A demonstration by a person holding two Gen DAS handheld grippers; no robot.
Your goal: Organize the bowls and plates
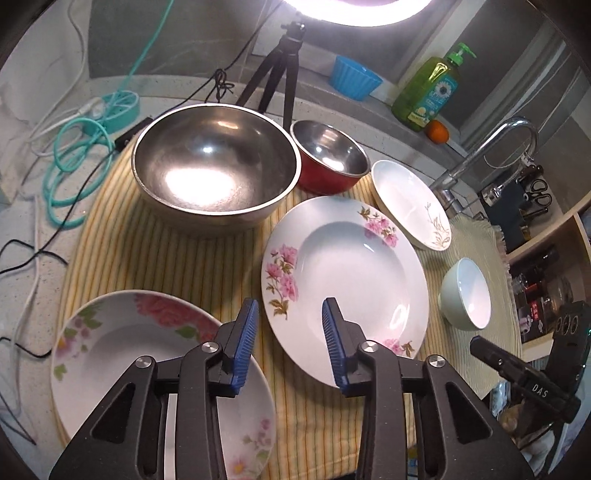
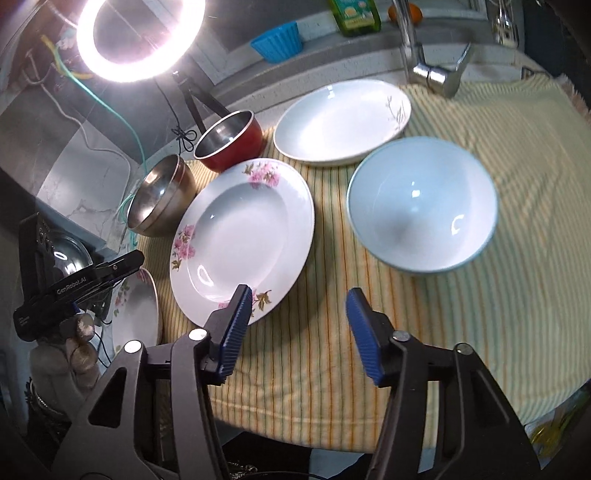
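**Two grippers hang open over a cloth laid with plates and bowls**

Seen from the left wrist, the left gripper (image 1: pixel 290 314) fills the bottom of the frame, its blue ribbed pads apart with nothing between them. One pad sits over the rim of a pink-flowered plate (image 1: pixel 110 354) at lower left, the other over the near edge of a second flowered plate (image 1: pixel 351 266) at centre; whether either pad touches the china cannot be told. Both plates lie on a yellow striped cloth (image 1: pixel 177 258). Above them, in the upper middle, stands a large steel bowl (image 1: pixel 216 166), with a smaller red bowl (image 1: pixel 328 158) just beside it on the right. A white plate with a gold sprig (image 1: pixel 410 203) lies right of centre, and a small pale green bowl (image 1: pixel 467 293) sits at the right edge of the cloth. A green soap bottle (image 1: pixel 430 88), a blue ribbed cup (image 1: pixel 356 77) and a tap (image 1: pixel 491 147) line the upper right; a tripod (image 1: pixel 280 70) and ring light (image 1: pixel 358 11) stand at top.

From the right wrist, the right gripper (image 2: pixel 299 306) is likewise open and empty at the bottom, above bare cloth between the centre plate and the pale bowl. A gloved hand (image 2: pixel 79 350) holding the other tool shows at lower left.
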